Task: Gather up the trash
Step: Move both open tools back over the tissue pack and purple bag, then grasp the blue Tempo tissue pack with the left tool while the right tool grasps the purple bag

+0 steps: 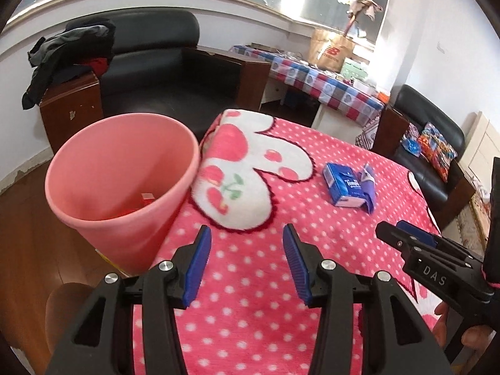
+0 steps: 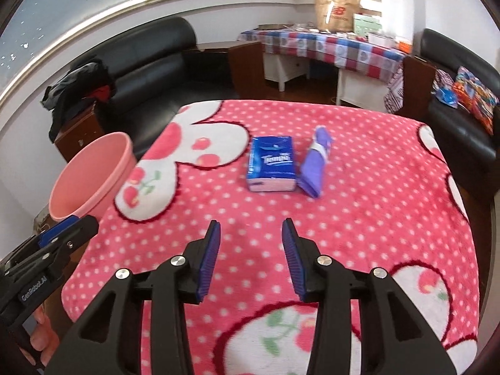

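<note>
1. The right gripper point(image 2: 250, 259) hangs over the pink polka-dot blanket point(image 2: 359, 218) with its blue-padded fingers point(image 2: 208, 262) parted and nothing between them.

2. The left gripper point(image 1: 247, 265) hangs beside it, its fingers point(image 1: 196, 265) spread wide and likewise bare.

3. Straight ahead of the right gripper, beyond its fingertips, lies a blue tissue pack point(image 2: 271, 164), flat on the blanket, its long axis running away from the fingers almost in line with them.

4. Touching the pack's right side lies a crumpled purple wrapper point(image 2: 315, 162), also stretched lengthwise away from the fingers and tilted slightly rightward at its far end.

5. From the left gripper the same pack point(image 1: 343, 187) and wrapper point(image 1: 368, 184) sit ahead and well to the right, so the right gripper appears the nearer and better aligned for a pick.

6. A pink bin point(image 1: 122, 181) stands just left of the left gripper's fingers, at the blanket's edge, its mouth tipped towards the camera.

7. Inside the bin, a small reddish item point(image 1: 147, 198) rests near the bottom; what it is cannot be told.

8. The bin lies far left of the right gripper, so a carried piece would likely cross the blanket to reach it.
</note>
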Demonstrator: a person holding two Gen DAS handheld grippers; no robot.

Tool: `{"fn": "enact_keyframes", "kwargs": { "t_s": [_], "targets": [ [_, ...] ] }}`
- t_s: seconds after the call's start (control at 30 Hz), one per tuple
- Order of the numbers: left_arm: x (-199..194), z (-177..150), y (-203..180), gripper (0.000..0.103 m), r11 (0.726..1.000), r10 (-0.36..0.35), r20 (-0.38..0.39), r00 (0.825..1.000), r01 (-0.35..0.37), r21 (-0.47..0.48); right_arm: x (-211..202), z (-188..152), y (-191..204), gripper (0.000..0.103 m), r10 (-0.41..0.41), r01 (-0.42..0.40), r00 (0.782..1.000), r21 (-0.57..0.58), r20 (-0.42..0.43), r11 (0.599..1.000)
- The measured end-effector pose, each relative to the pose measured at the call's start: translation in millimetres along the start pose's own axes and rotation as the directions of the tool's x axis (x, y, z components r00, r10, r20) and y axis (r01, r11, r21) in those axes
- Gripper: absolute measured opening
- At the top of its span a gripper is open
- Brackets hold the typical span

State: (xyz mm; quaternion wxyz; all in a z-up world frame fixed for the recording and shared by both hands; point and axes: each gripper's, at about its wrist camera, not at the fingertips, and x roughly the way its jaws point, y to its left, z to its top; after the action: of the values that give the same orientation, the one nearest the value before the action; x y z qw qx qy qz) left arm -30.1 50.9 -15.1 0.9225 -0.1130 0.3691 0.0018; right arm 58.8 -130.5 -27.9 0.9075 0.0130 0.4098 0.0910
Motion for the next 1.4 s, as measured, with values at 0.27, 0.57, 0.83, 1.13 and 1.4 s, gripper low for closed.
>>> {"fn": "enact_keyframes", "kwargs": {
  "t_s": [0.27, 0.57, 0.83, 1.13, 1.4],
  "targets": [
    [11, 1, -16, 0.047, 1.000, -0.006, -0.023, 1.000, 0.007, 0.029, 3, -2, -19, 0.042, -0.013, 0.013, 1.000, 0.043, -0.001, 0.999],
    [26, 6, -35, 0.047, 0.998, -0.016, -0.044, 0.999, 0.019, 0.065, 11, 3, -33, 0.042, -0.005, 0.005, 1.000, 0.069, -0.006, 0.998],
    [45, 15, -52, 0.047, 0.995, -0.029, -0.068, 0.997, 0.035, 0.093, 24, 13, -42, 0.042, 0.002, -0.001, 1.000, 0.089, -0.007, 0.996],
    [67, 28, -71, 0.047, 0.992, -0.048, -0.070, 0.996, 0.056, 0.112, 39, 27, -53, 0.042, -0.001, 0.001, 1.000, 0.117, -0.003, 0.993],
    [80, 36, -76, 0.047, 0.991, -0.068, -0.072, 0.995, 0.075, 0.108, 53, 40, -59, 0.042, 0.000, 0.000, 1.000, 0.139, 0.004, 0.990]
  ]
}}
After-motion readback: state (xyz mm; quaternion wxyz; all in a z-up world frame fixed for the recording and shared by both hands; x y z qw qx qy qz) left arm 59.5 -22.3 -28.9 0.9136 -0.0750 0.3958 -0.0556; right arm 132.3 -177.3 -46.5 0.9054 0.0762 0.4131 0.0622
